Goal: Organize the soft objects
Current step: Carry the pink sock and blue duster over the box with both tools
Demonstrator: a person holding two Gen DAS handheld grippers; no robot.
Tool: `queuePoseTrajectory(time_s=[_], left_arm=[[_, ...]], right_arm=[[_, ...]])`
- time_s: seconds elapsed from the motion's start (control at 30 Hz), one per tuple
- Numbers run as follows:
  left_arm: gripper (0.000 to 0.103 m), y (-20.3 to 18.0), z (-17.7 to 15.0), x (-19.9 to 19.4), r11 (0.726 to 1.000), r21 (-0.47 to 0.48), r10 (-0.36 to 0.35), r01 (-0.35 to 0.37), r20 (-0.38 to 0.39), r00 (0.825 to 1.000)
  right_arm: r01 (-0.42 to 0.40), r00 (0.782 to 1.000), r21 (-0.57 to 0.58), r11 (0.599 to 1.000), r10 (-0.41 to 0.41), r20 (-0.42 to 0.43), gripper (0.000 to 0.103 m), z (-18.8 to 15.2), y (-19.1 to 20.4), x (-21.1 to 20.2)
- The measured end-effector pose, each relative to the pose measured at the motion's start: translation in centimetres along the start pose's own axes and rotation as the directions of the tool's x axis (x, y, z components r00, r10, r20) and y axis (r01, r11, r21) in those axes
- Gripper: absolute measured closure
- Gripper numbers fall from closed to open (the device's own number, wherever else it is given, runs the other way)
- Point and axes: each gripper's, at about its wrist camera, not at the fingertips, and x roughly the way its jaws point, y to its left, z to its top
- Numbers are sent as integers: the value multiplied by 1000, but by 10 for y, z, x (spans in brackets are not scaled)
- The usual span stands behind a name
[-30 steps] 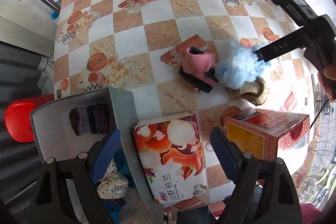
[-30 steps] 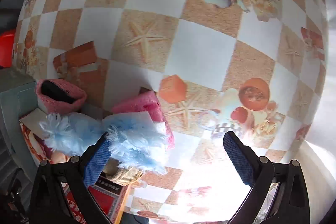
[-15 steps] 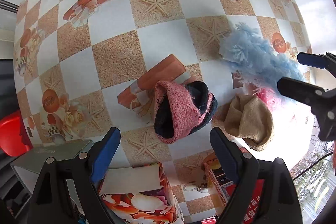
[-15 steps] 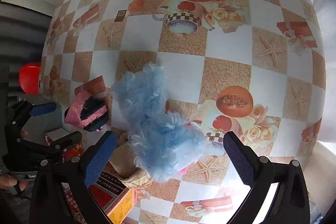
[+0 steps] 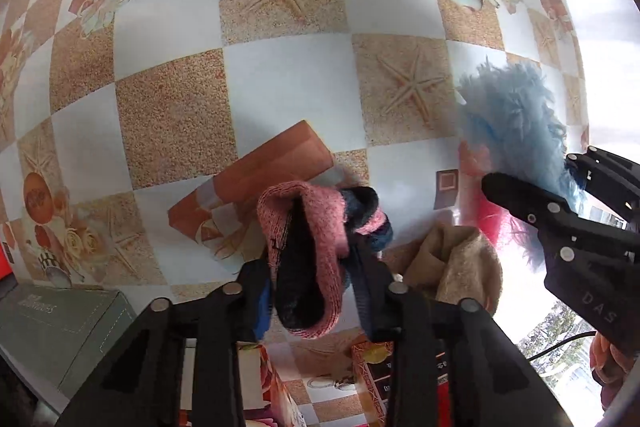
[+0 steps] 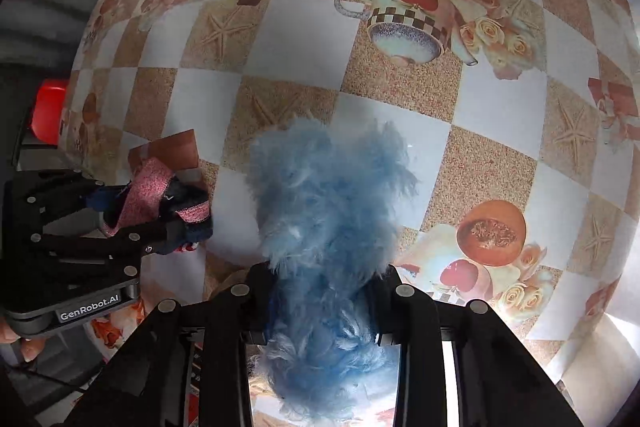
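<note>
Both fingers loaded over the counter (image 5: 280,87)

Our left gripper (image 5: 312,267) clamps the pink sock (image 5: 316,247); our right gripper (image 6: 324,291) pinches the blue fluffy sock (image 6: 328,195), long axis pointing forward; tan sock (image 5: 460,267) lies between.

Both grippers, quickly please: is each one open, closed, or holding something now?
Left gripper: closed on the pink sock.
Right gripper: closed on the fluffy blue sock.
</note>
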Motion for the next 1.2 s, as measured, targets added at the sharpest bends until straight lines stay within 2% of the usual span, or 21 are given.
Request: queuePoseTrajectory(time_s=[0.1, 0.23, 0.33, 0.5, 0.7, 0.83, 0.93, 1.2], left_arm=[[82, -15, -9, -17, 995, 74, 65, -71, 83, 994], [82, -16, -33, -49, 994, 75, 59, -74, 182, 982], [82, -17, -64, -74, 992, 101, 47, -73, 243, 969], [82, -20, -127, -99, 981, 169, 38, -92, 301, 953], [82, -20, -201, -99, 967, 239, 8, -86, 310, 951], [82, -12, -245, -108, 958, 265, 13, -109, 341, 940], [82, 3, -267, -116, 965, 240, 11, -105, 363, 932], [82, 71, -311, -130, 992, 50, 86, -119, 423, 902]], right_arm=[[-67, 995, 61, 996, 62, 84, 68, -11, -9, -31], [-71, 987, 100, 992, 55, 154, 68, -36, -14, -68], [-69, 982, 159, 985, 39, 183, 68, -65, -16, -86], [-59, 982, 271, 961, 8, 186, 68, -125, -11, -93], [-69, 991, 332, 941, 26, 133, 68, -210, 20, -88], [-84, 994, 263, 961, 61, 94, 68, -247, 66, -84], [-104, 993, 160, 982, 92, 76, 68, -254, 110, -81], [-75, 991, -75, 994, 82, 101, 68, -210, 204, -86]])
